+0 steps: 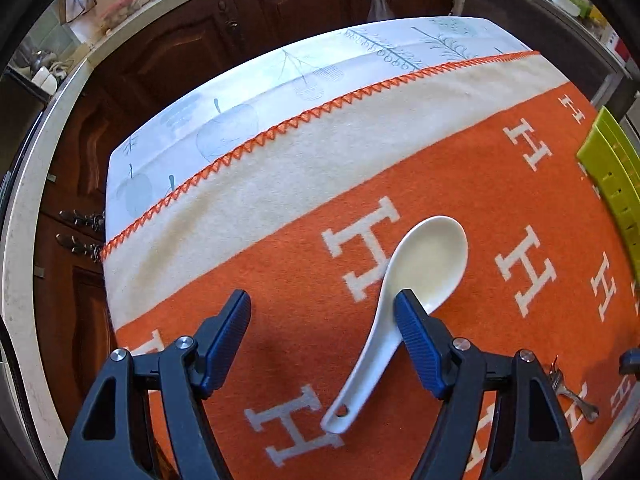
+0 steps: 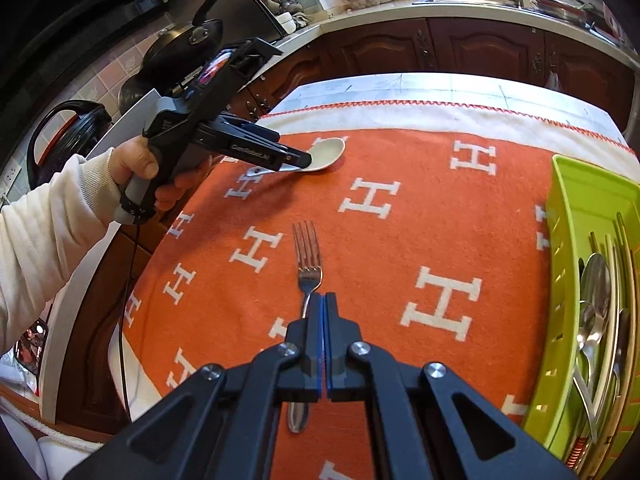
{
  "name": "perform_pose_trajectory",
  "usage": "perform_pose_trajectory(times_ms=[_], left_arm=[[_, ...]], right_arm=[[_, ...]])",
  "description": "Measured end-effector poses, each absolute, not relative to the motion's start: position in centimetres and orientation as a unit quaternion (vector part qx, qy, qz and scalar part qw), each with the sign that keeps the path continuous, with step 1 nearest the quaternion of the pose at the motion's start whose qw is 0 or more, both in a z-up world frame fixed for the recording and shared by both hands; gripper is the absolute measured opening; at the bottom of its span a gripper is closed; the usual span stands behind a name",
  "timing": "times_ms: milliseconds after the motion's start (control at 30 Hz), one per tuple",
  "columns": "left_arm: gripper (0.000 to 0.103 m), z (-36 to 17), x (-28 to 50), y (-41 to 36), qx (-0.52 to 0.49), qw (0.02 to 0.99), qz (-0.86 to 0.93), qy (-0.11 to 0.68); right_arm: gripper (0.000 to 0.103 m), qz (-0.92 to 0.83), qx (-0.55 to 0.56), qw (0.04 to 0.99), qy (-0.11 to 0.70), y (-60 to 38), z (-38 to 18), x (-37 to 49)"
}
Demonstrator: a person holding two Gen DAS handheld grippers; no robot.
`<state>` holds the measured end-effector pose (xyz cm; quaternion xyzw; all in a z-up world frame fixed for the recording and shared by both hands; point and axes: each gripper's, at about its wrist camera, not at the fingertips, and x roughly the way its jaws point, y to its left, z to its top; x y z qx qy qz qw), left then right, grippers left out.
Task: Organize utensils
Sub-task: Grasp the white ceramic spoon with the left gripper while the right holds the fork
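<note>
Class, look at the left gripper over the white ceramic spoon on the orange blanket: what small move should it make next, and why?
Probably shift the left gripper sideways toward the spoon, lower it, then close. Its jaws are open, but the white ceramic spoon lies under the right-hand pad rather than centred between them, untouched on the orange blanket.

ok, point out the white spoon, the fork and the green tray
white spoon (image 1: 430, 258): left wrist view, middle of its bowl.
fork (image 2: 307, 246): right wrist view, on its tines.
green tray (image 2: 560, 240): right wrist view, on its left wall.
</note>
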<state>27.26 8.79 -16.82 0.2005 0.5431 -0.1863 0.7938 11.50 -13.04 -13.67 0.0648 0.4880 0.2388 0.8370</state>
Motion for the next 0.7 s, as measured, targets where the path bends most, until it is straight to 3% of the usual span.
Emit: perform_pose_trajectory(times_ms=[100, 167, 200, 267, 333, 600, 667, 700], left_arm=[[0.073, -16.8, 26.1, 8.2, 0.218, 0.796, -0.203, 0.528], [0.067, -16.8, 25.5, 7.6, 0.222, 0.794, -0.216, 0.523], [0.061, -16.8, 25.2, 7.4, 0.224, 0.792, -0.220, 0.524], [0.038, -16.7, 24.4, 6.6, 0.234, 0.796, -0.232, 0.508], [0.027, -16.7, 23.9, 6.0, 0.239, 0.800, -0.234, 0.498], [0.023, -16.6, 23.8, 7.0, 0.171, 0.820, -0.206, 0.506], [0.003, -16.2, 23.4, 8.1, 0.133, 0.830, -0.196, 0.504], [0.002, -16.2, 23.2, 8.6, 0.115, 0.830, -0.193, 0.511]], right_arm=[[0.000, 0.240, 0.063, 0.835, 0.491, -12.9, -13.9, 11.7], [0.000, 0.243, 0.061, 0.832, 0.494, -12.6, -14.3, 11.8], [0.000, 0.243, 0.060, 0.832, 0.496, -12.5, -14.4, 11.8], [0.000, 0.241, 0.057, 0.831, 0.498, -12.4, -14.6, 11.9], [0.000, 0.240, 0.059, 0.830, 0.500, -12.3, -14.7, 11.9], [0.000, 0.245, 0.057, 0.830, 0.499, -11.7, -14.3, 12.4], [0.000, 0.246, 0.059, 0.826, 0.503, -11.4, -14.3, 12.7], [0.000, 0.247, 0.060, 0.824, 0.506, -11.3, -14.4, 12.9]])
